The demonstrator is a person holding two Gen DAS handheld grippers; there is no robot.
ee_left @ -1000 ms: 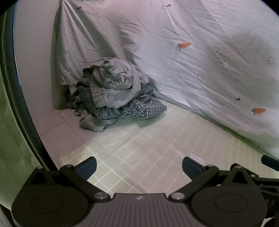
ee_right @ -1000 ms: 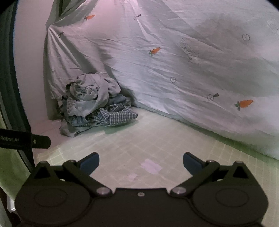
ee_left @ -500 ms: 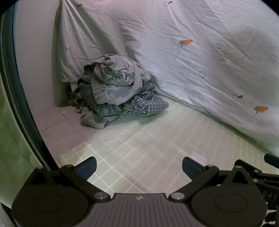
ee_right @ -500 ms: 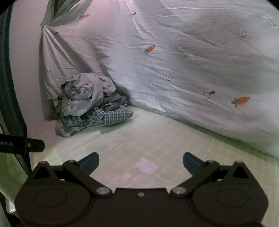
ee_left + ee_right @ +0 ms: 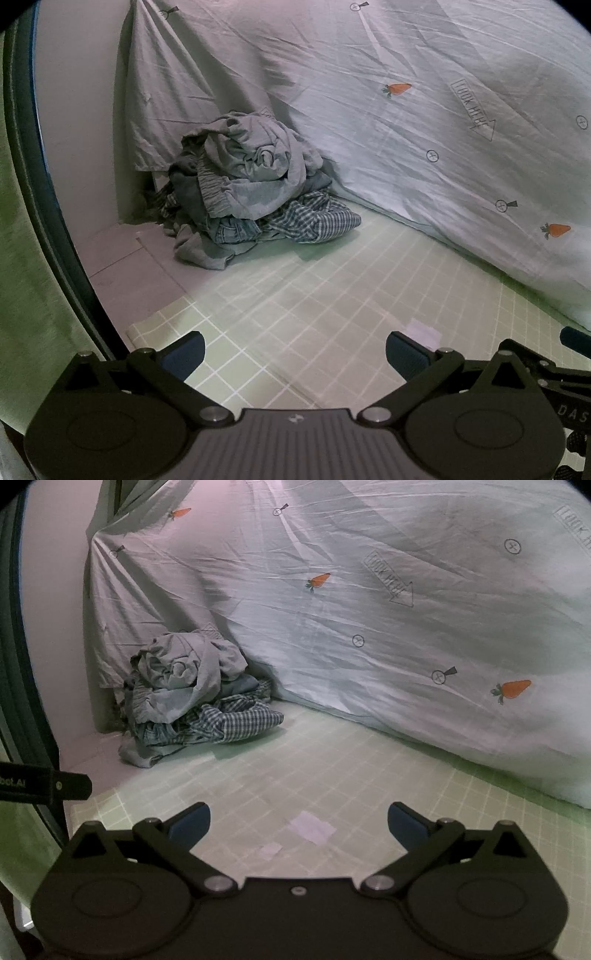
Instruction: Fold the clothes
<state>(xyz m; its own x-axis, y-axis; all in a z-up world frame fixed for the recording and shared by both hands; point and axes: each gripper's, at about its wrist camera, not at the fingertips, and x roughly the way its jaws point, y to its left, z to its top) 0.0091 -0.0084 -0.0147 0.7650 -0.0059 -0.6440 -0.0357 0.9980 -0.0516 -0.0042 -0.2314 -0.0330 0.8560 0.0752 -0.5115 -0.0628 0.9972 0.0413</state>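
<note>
A heap of crumpled clothes (image 5: pixel 251 188) lies in the far left corner of a pale green checked surface (image 5: pixel 314 295): grey garments on top, a blue checked shirt (image 5: pixel 317 219) at its right foot. The same heap (image 5: pixel 192 694) shows far left in the right wrist view. My left gripper (image 5: pixel 293 356) is open, empty, low over the checked surface and well short of the heap. My right gripper (image 5: pixel 297 823) is open and empty too, also well short of the heap. A part of the right gripper (image 5: pixel 574 338) shows at the left wrist view's right edge.
A large pale sheet with carrot prints (image 5: pixel 424 122) rises along the back and right. Two small pale paper scraps (image 5: pixel 312 827) lie on the checked surface just ahead of the right gripper. A dark curved frame (image 5: pixel 40 206) borders the left side.
Both grippers have shifted a little; the heap sits slightly lower and more to the right in the right wrist view. Both stay open and empty.
</note>
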